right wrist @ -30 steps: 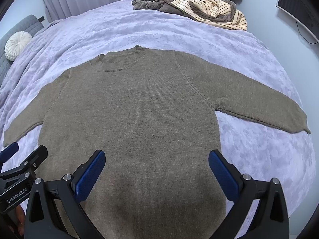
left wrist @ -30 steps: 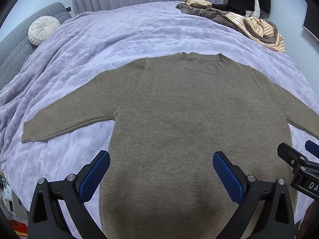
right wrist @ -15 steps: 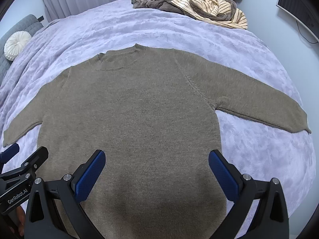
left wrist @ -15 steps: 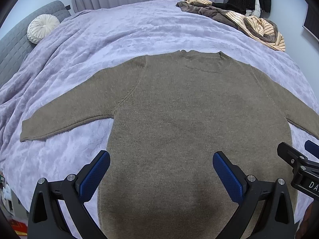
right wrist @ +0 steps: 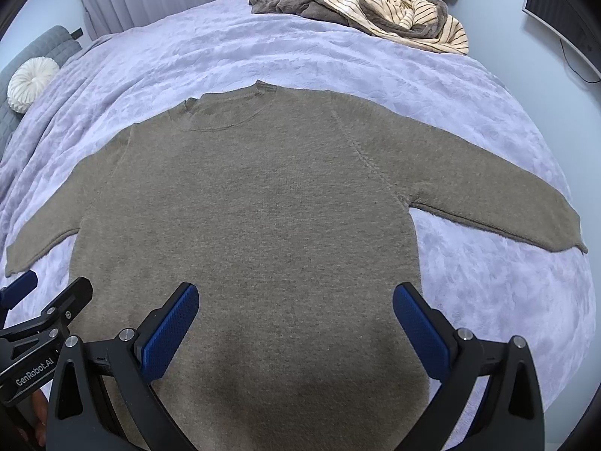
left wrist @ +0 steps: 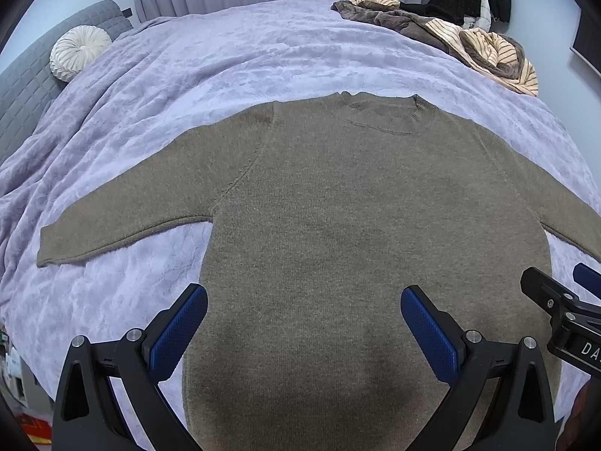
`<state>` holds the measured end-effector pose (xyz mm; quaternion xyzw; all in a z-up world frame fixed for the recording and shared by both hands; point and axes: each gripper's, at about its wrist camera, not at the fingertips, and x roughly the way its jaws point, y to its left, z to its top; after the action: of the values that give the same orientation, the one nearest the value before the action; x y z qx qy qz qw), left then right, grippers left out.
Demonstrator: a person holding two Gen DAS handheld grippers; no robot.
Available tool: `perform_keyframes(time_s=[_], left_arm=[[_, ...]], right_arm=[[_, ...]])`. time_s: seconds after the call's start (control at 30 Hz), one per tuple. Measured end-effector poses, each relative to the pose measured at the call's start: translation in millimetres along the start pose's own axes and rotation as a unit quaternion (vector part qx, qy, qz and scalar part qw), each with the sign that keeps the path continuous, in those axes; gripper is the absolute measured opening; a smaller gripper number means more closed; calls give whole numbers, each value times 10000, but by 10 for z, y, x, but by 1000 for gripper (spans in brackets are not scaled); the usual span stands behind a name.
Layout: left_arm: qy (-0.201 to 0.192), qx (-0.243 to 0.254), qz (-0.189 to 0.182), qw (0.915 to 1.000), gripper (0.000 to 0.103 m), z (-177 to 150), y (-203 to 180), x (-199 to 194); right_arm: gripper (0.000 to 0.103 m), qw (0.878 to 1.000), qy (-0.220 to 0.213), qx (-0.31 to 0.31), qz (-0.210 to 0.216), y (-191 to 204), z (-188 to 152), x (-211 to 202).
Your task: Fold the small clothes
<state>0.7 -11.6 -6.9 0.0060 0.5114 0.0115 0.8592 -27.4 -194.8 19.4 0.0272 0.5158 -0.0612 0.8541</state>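
From the left wrist camera, an olive-brown knitted sweater (left wrist: 349, 233) lies flat and face up on a lavender plush blanket (left wrist: 233, 64) that covers the bed. Its round ribbed neckline sits toward 12 o'clock and its hem runs down to 6 o'clock, under the camera. One sleeve stretches out toward 9 o'clock, the cuff resting on the blanket; the other sleeve runs off the frame at 3 o'clock. The knit looks smooth, with raglan seams slanting from the collar to each armpit and only faint creases across the chest. The left gripper (left wrist: 302, 323) hovers above the lower body of the sweater with its blue-padded fingers spread wide and nothing between them. At 4 o'clock, part of the right gripper (left wrist: 563, 312) pokes in. A heap of striped and brown clothes (left wrist: 473, 41) lies at 1 o'clock near the far edge of the bed, and a round white cushion (left wrist: 79, 52) sits at 10 o'clock against a grey headboard (left wrist: 26, 94).

From the right wrist camera, the same sweater (right wrist: 255, 218) fills the middle, collar toward 11 o'clock, with one sleeve reaching out to 3 o'clock and the other to 9 o'clock, both lying flat on the blanket (right wrist: 488, 285). The right gripper (right wrist: 295, 319) hangs over the hem area, its fingers set wide apart and empty. The left gripper (right wrist: 49, 312) shows at 8 o'clock. The clothes heap (right wrist: 379, 15) lies at 1 o'clock, the cushion (right wrist: 32, 82) at 10 o'clock.
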Motion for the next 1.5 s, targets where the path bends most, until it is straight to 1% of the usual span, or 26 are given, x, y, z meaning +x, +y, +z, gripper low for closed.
perform_keyframes(time_s=[0.6,0.83,0.97,1.07,1.3,1.4,1.5], left_arm=[[42,-40,-51,10000,103,-12,-16,59],[211,-74,-96,9997,103,11,34,125],[200,-104,-71,9997,103,13,42,134],[207,-101,-142,9996,103,15,50,135],[182,-45,-163,9997,103,26,25,127],[189,-117,-116,9997,103,28,47,131],[191,-207,-191,9994,103,39,128,150]], right_arm=[[103,10000,13,1,-25,24,4,10],[103,10000,36,5,-26,33,-2,36],[103,10000,53,4,-29,34,-5,48],[103,10000,79,12,-31,27,-1,69],[103,9999,107,50,-43,-7,0,73],[103,9999,120,46,-35,-16,11,76],[103,9999,131,57,39,-10,17,81]])
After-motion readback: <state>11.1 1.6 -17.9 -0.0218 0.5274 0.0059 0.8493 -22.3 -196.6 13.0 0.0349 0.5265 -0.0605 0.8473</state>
